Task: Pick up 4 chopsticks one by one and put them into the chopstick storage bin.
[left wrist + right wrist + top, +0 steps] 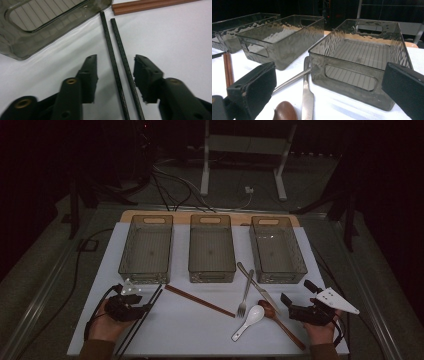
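Note:
Two black chopsticks (142, 320) lie side by side on the white table near its front left. My left gripper (148, 305) is down over them. In the left gripper view the black chopsticks (117, 57) run between the jaws of the left gripper (115, 58), with a gap on each side and neither pad touching. A pair of brown chopsticks (200, 301) lies just beyond, and the brown chopsticks (150, 6) cross the top of that view. My right gripper (297, 291) rests at the front right, and the right gripper (330, 75) stands wide open with nothing between its jaws.
Three clear grey bins stand in a row: left (146, 270), middle (211, 270), right (276, 270). A fork (244, 295), a knife (257, 285), a white spoon (250, 320) and a wooden spoon (280, 320) lie in front of the right bin (352, 82).

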Demonstrator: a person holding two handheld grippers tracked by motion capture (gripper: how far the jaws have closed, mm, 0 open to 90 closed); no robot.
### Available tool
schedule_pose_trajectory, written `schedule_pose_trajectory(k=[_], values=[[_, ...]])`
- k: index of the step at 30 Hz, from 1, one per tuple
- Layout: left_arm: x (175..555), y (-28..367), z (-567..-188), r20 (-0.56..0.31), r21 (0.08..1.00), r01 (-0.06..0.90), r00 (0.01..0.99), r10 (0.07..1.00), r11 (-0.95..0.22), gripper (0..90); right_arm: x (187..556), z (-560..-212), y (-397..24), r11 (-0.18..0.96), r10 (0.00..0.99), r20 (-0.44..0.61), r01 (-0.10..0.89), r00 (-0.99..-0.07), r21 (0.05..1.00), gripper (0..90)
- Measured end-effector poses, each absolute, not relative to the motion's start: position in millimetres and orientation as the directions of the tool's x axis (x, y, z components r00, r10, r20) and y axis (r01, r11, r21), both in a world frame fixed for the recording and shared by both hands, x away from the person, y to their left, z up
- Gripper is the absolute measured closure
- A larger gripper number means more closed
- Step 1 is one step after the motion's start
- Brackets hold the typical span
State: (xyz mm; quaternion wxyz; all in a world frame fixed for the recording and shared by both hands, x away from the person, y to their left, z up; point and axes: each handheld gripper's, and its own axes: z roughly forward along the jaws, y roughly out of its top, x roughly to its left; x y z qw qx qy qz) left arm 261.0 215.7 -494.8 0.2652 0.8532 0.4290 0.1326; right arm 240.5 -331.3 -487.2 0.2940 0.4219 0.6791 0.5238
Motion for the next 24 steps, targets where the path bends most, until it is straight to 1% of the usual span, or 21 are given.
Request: schedule_pose_trajectory(k=[3,9,12,15,18,20,24], values=[[262.2,213.2,-497.5,-0.001,0.554,0.668,0.597,0.802,-0.496,64.3,240.5,-487.2,-332.2,0.092,0.881,0.045,0.264,-0.470,0.960,0.0],[264.6,210.6,-503.7,-0.001,0.532,0.680,0.597,0.802,-0.505,71.2,240.4,-487.2,-332.8,0.092,0.882,0.045,0.265,-0.469,0.960,0.0],[264.9,208.3,-505.5,0.019,0.516,0.681,0.597,0.802,-0.520,74.1,240.5,-487.2,-332.6,0.093,0.882,0.044,0.265,-0.470,0.960,0.0],[264.9,207.6,-506.1,0.020,0.514,0.683,0.596,0.803,-0.519,76.0,240.6,-487.3,-332.5,0.093,0.882,0.045,0.266,-0.469,0.960,0.0],[264.6,206.0,-506.0,0.027,0.509,0.681,0.599,0.800,-0.526,79.8,240.7,-487.5,-332.4,0.093,0.882,0.045,0.267,-0.469,0.959,0.0],[264.9,205.5,-506.0,0.022,0.507,0.684,0.598,0.801,-0.524,82.4,240.8,-487.6,-332.1,0.092,0.881,0.046,0.268,-0.470,0.959,0.0],[265.5,205.7,-506.4,0.008,0.507,0.693,0.591,0.807,-0.512,84.3,240.9,-487.8,-331.6,0.094,0.881,0.047,0.270,-0.471,0.958,0.0]])
